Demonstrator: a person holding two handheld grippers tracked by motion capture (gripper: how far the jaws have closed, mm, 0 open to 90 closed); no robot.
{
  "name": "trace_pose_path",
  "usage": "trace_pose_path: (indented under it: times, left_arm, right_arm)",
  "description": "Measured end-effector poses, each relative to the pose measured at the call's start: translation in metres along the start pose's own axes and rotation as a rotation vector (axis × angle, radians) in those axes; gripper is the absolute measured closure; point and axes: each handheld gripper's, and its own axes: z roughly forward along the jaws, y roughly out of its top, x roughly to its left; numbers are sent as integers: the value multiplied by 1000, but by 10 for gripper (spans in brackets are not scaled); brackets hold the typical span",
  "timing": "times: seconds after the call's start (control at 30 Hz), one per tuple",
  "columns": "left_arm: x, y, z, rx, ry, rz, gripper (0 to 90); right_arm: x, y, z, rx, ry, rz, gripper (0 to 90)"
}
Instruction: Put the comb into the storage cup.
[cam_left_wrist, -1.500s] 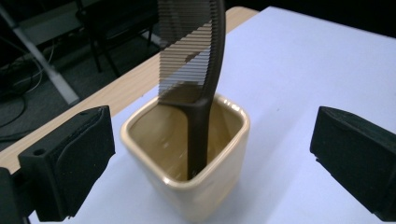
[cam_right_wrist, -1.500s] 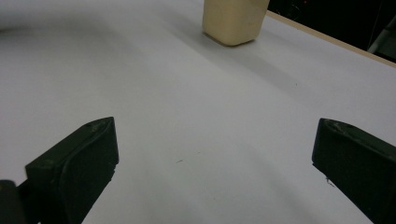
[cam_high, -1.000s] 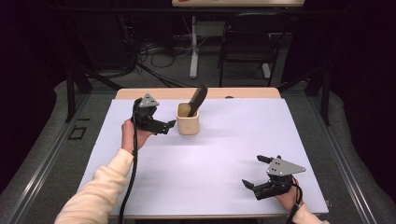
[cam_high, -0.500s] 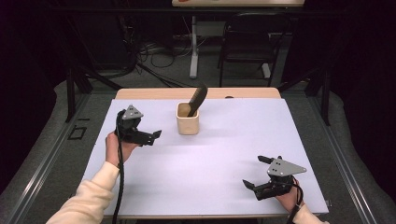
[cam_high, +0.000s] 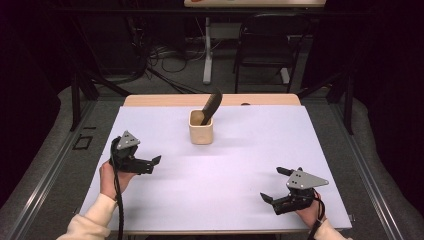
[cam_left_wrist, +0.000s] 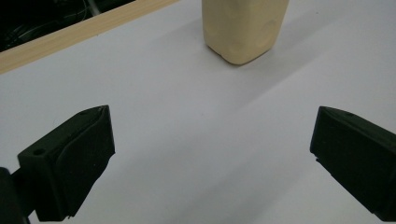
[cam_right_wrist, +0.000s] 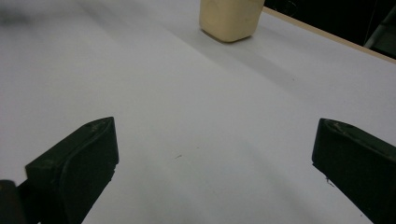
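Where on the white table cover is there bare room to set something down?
The widest free patch lies between the left gripper and the right gripper, in front of the beige cup. Bare strips also run either side of the cup. The only crowded spot is the cup itself, with a dark comb leaning out.

Wooden table (cam_high: 150, 100) under a white sheet (cam_high: 225, 180), beige cup (cam_high: 201, 131) standing on it (upright)

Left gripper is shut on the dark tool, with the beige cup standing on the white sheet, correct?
Not quite: the left gripper is open and empty. The high view shows the dark tool standing in the beige cup on the white sheet.
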Motion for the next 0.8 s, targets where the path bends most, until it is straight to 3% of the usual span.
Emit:
trace_pose_path:
  times: [0.43, 0.8]
  left_arm:
    - [-13, -30, -19, -22, 27, 3, 0]
    - [-20, -57, -33, -53, 48, -20, 0]
  right_arm:
    - [1, 0, -1, 3, -1, 2, 0]
    - [2, 0, -1, 8, 0, 4, 0]
